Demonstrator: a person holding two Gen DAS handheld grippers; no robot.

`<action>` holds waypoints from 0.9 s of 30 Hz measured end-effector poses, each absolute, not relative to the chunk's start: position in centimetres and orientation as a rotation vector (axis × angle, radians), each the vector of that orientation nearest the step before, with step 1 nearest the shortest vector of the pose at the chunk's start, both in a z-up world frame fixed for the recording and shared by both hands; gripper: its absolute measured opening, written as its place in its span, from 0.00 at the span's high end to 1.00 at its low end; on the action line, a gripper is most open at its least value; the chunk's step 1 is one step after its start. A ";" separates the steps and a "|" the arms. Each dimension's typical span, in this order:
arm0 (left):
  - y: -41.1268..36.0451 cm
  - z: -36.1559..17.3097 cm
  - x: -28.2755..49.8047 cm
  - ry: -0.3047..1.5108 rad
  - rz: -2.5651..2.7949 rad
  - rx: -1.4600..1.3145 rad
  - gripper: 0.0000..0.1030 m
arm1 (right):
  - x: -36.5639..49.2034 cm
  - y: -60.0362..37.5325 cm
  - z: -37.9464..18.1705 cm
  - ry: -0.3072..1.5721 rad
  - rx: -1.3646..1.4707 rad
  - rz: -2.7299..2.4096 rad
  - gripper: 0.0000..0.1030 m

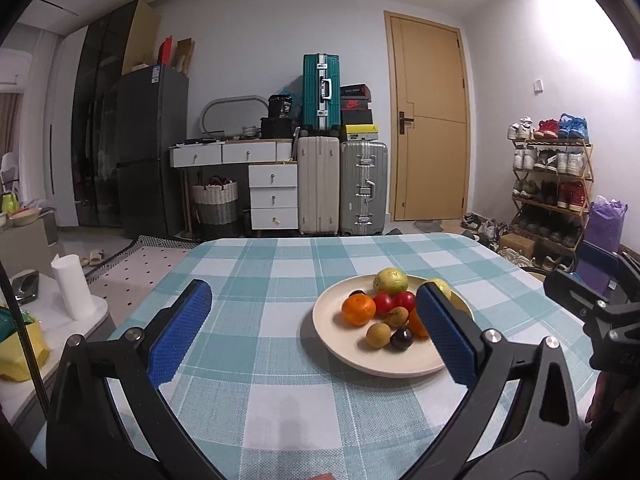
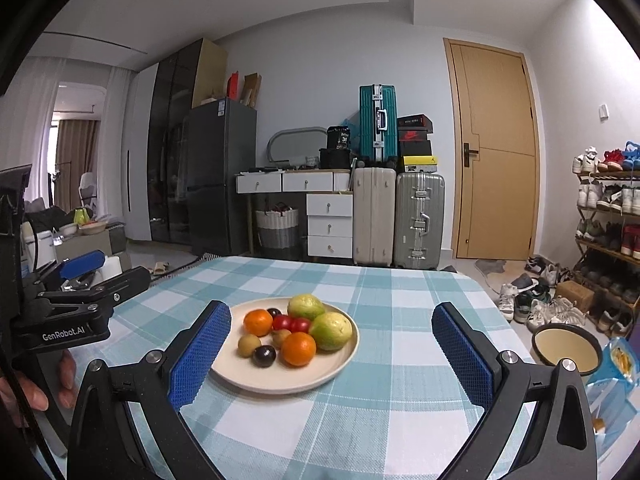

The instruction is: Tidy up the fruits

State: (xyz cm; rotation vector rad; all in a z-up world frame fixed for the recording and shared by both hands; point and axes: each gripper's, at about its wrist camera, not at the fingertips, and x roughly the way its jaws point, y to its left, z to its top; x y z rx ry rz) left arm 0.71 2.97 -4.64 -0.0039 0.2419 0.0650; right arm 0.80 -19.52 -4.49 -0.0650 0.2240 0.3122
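I have two grippers and both are spread wide with nothing in them. My left gripper [image 1: 316,334] hangs low over the table, and my right gripper [image 2: 332,350] does too.

The fruit all sits together on a cream plate [image 2: 240,376] near the middle of the table. I see two big green-yellow fruits [image 2: 331,330], two oranges [image 2: 299,348], some small red tomatoes [image 2: 291,323], two little brown fruits [image 2: 249,345] and two dark plums [image 2: 264,355].

I think the oranges are firm and a bit heavy, so I would hold one around its fat middle. The tomatoes and plums look smooth and soft, so they may slip or squish; I would squeeze them gently. All of them are round and may roll. They touch each other, so pulling one out may bump the rest.

The table wears a blue and white checked cloth [image 2: 400,400], which looks soft and may wrinkle. Off the table's right side sits a yellow bowl [image 2: 538,346]. Behind are suitcases [image 2: 418,220], white drawers, a dark fridge, a wooden door and a rack full of shoes.
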 end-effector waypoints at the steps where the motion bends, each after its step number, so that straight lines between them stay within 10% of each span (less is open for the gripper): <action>1: 3.0 -4.7 0.8 0.241 0.068 0.001 0.01 | 0.8 -19.5 -4.6 0.227 -0.072 0.310 0.00; 27: 3.4 -6.3 3.2 0.308 0.066 -0.014 0.01 | 2.4 -19.6 -5.7 0.315 -0.074 0.335 0.00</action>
